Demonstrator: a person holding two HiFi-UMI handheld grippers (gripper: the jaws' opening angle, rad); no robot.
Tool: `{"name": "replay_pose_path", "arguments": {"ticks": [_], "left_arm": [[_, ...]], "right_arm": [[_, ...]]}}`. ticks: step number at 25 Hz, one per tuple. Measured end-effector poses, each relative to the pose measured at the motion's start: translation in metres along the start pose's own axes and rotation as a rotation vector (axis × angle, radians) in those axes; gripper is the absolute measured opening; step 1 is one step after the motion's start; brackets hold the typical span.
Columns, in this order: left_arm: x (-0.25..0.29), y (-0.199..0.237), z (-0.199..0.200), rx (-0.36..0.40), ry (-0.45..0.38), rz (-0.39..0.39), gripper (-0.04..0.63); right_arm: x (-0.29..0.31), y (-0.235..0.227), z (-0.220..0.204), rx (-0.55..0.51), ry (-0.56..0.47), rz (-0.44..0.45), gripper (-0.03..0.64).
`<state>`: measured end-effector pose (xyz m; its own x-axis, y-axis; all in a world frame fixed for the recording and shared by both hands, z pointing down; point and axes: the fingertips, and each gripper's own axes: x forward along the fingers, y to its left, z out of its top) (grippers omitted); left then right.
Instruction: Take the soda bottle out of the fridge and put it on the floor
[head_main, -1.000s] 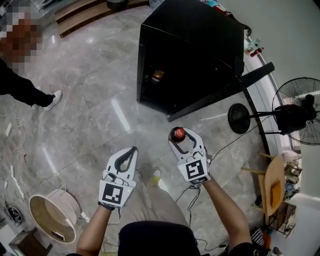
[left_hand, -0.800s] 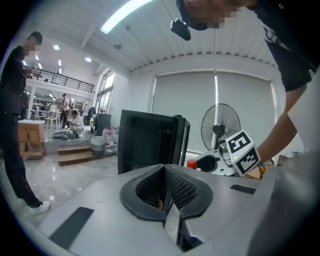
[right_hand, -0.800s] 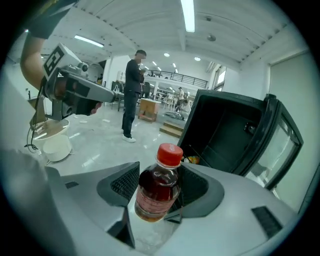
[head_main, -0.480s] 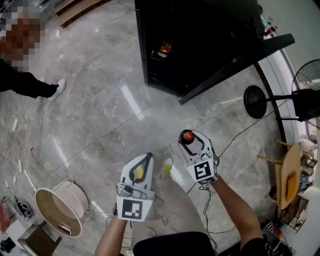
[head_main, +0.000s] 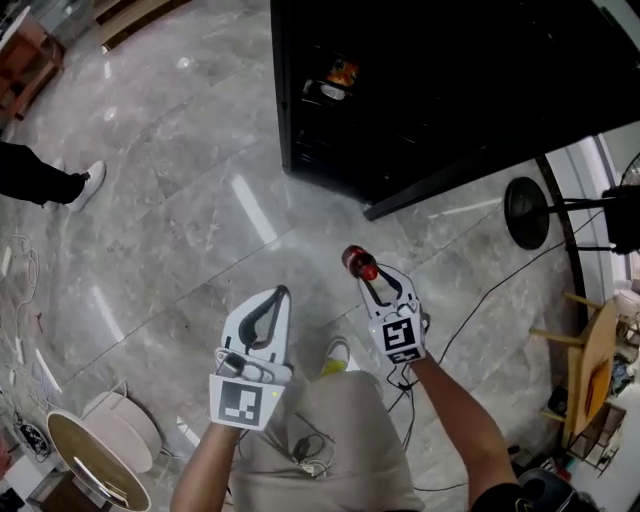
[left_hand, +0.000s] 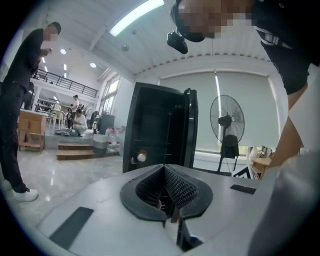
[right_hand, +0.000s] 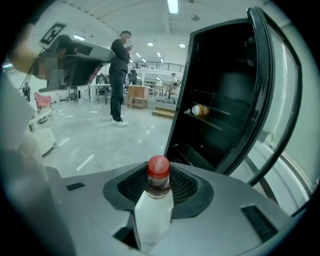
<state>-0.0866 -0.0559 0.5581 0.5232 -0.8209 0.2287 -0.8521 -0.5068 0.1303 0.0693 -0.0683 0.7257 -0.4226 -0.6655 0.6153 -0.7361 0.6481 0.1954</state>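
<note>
The right forearm reaches out toward 12 o'clock, wrist level, with the right gripper (head_main: 374, 283) held above the floor (head_main: 190, 200). Its jaws are closing on the neck of the bottle (head_main: 357, 262), which sits between the ribbed pads just under the red cap. Only cap and neck show. The body hangs below the jaws, out of sight, so the long axis seems to run mostly downward, with the cap leaning toward 11 o'clock.

The left gripper (head_main: 279, 297) sits at 9 o'clock from the right one, well apart from the bottle. Its jaws are together with nothing in them. The right hand is therefore the one to lower the bottle, and the tilt probably needs squaring up before the base meets the floor.

Farther out at 12 o'clock stands the fridge (head_main: 400, 90), door open and well clear of the bottle.
</note>
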Motion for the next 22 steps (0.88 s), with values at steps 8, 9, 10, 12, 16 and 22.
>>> {"name": "replay_pose_path", "arguments": {"ticks": [8, 9, 10, 12, 16, 22], "left_arm": [[0.102, 0.055, -0.137, 0.071, -0.065, -0.069, 0.018], [0.115, 0.058, -0.15, 0.077, -0.075, -0.078, 0.018], [0.127, 0.059, -0.161, 0.081, -0.089, -0.086, 0.018], [0.147, 0.058, -0.18, 0.082, -0.115, -0.101, 0.018], [0.17, 0.049, -0.21, 0.099, -0.144, -0.144, 0.018], [0.192, 0.047, -0.237, 0.114, -0.162, -0.177, 0.018]], "right_arm": [[0.136, -0.018, -0.156, -0.037, 0.07, 0.035, 0.127], [0.15, -0.022, -0.166, -0.036, 0.062, 0.034, 0.127], [0.163, -0.025, -0.175, -0.036, 0.053, 0.034, 0.127], [0.187, -0.027, -0.191, -0.031, 0.037, 0.045, 0.127], [0.222, -0.019, -0.221, -0.026, 0.017, 0.096, 0.127], [0.263, -0.011, -0.26, 0.005, 0.041, 0.154, 0.127]]}}
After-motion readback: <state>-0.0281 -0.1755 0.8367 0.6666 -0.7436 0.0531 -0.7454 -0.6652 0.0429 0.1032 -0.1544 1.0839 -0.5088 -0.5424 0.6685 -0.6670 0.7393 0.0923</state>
